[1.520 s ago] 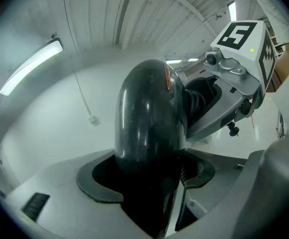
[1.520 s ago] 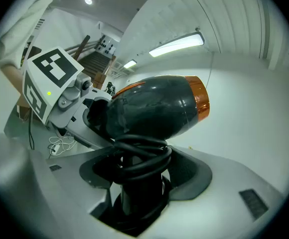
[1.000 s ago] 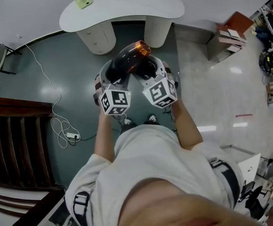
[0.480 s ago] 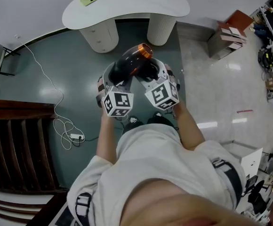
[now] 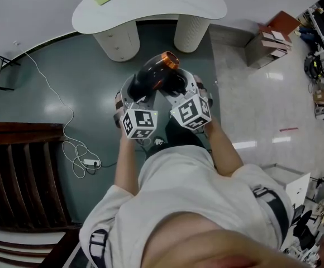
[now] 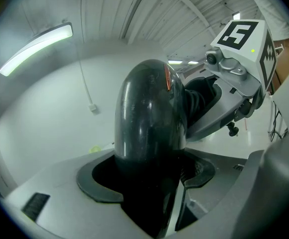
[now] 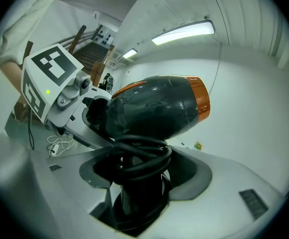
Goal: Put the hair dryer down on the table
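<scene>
With left gripper (image 6: 148, 180) and right gripper (image 7: 138, 185) clamped on glossy black orange-tipped hair dryer (image 5: 155, 75), just carry level to curved white table (image 5: 198, 5), lower gently.

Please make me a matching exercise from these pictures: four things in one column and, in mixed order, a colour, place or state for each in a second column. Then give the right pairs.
Column one
1. nozzle rim of the hair dryer
2. table
3. power strip
4. right gripper

Column two
A. lies on the green floor
B. jaws shut on the hair dryer
C. orange
D. curved white top on two pedestals

Right pairs: 1-C, 2-D, 3-A, 4-B
</scene>
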The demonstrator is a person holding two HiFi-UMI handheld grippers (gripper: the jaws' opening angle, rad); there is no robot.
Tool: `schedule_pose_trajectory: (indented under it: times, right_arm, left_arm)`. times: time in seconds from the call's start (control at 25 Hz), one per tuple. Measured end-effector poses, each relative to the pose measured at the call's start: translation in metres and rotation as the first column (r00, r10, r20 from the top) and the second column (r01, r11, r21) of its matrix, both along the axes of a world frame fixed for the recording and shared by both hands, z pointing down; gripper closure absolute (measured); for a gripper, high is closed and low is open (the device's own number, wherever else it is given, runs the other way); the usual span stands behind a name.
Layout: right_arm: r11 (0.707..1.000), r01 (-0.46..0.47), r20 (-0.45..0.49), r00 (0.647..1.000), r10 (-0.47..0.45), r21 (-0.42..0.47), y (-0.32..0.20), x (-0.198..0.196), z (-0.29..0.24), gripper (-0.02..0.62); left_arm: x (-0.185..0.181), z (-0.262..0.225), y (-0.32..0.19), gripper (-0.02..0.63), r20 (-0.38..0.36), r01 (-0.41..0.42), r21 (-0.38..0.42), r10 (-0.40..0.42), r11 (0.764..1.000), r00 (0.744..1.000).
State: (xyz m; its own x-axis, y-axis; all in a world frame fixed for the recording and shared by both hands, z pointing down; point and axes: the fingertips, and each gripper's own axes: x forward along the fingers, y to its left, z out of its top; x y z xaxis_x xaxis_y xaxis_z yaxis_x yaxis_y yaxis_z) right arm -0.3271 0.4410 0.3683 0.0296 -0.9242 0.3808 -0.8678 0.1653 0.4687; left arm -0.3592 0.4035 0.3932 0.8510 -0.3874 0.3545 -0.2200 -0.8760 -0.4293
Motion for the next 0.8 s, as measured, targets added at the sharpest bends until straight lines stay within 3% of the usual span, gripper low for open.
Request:
schedule_pose_trajectory:
  times: [0.44, 0.8]
  right_arm:
    - [0.999, 0.030, 0.018, 0.999, -0.030, 0.013, -0.061, 0.046, 0.001, 0.313]
    - [0.998, 0.059, 0.029, 0.998, -0.059, 0.013, -0.107, 0.118, -0.003, 0.313]
  left_arm:
    - [0.045, 0.000, -0.059, 0.279, 0.020, 0.032, 0.013, -0.032, 0.999, 0.999]
    - [0.115, -0.004, -0.105, 0.279, 0.031, 0.055, 0.003, -0.055, 0.998, 0.998]
